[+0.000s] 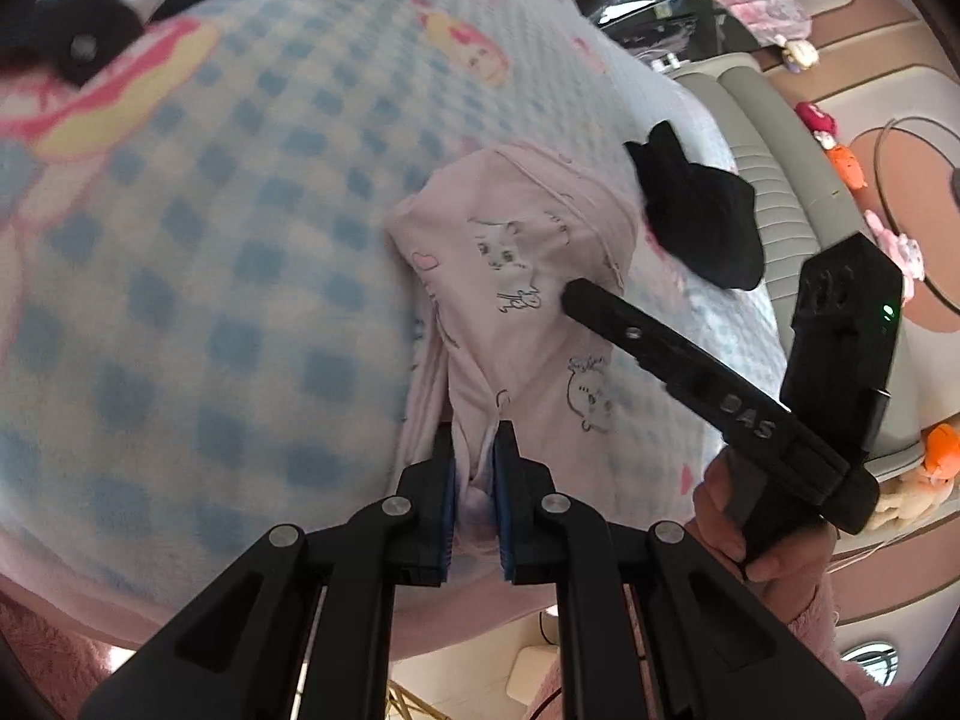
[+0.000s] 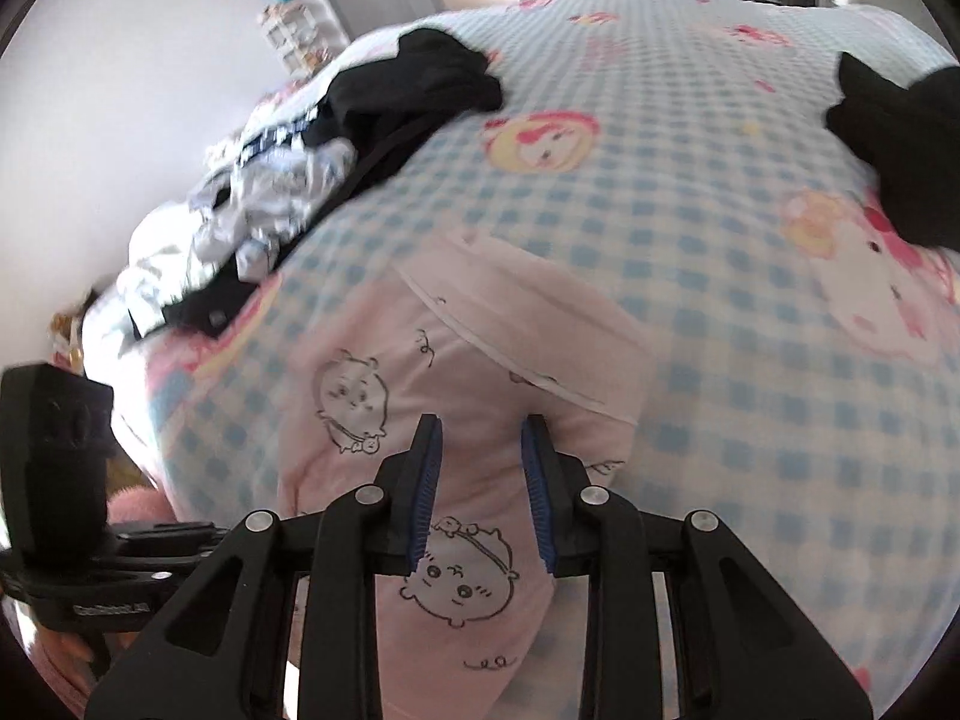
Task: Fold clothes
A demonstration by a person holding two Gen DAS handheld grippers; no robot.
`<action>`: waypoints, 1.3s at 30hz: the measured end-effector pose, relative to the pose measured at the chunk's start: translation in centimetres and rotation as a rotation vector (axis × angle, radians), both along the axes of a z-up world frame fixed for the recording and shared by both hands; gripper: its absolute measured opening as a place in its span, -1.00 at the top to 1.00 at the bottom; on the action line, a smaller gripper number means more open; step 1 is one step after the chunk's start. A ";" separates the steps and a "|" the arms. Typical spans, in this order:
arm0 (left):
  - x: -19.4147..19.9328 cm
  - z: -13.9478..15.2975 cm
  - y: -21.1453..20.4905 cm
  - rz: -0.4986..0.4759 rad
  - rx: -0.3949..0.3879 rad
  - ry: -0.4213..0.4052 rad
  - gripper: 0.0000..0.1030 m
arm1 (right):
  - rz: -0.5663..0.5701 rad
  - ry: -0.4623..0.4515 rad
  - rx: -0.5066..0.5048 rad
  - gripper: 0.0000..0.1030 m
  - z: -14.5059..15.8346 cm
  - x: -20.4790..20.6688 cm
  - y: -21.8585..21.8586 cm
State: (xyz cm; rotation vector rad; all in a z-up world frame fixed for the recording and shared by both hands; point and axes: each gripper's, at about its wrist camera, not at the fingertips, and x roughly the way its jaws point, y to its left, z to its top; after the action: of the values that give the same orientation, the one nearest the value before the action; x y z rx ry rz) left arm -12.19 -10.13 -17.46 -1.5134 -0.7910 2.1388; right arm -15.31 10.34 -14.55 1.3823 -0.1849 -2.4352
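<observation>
Two claws are working one pink printed garment on the checked bedspread. Left gripper is pinching a bunched edge; right gripper is hovering apart above cloth. Advice: keep the pinch firm, lift evenly, avoid dragging.

White wall — blue-checked bed
</observation>
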 end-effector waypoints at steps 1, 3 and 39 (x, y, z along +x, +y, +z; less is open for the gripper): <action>0.1 -0.2 -0.1 0.003 -0.001 -0.006 0.72 | 0.000 -0.022 0.004 0.46 -0.7 -0.2 0.0; 0.5 -0.2 -0.6 0.008 -0.004 -0.007 0.70 | -0.005 -0.044 0.005 0.46 -1.5 -0.2 0.1; -8.9 1.0 5.4 -0.034 -0.347 0.122 0.52 | -0.128 -0.039 -0.048 0.32 -0.3 -3.3 4.6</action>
State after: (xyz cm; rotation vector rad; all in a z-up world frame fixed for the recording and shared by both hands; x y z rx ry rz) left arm -21.04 -4.75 -16.49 -1.5224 -0.3623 2.4081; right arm -18.60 14.91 -14.84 1.4384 -0.3495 -2.4902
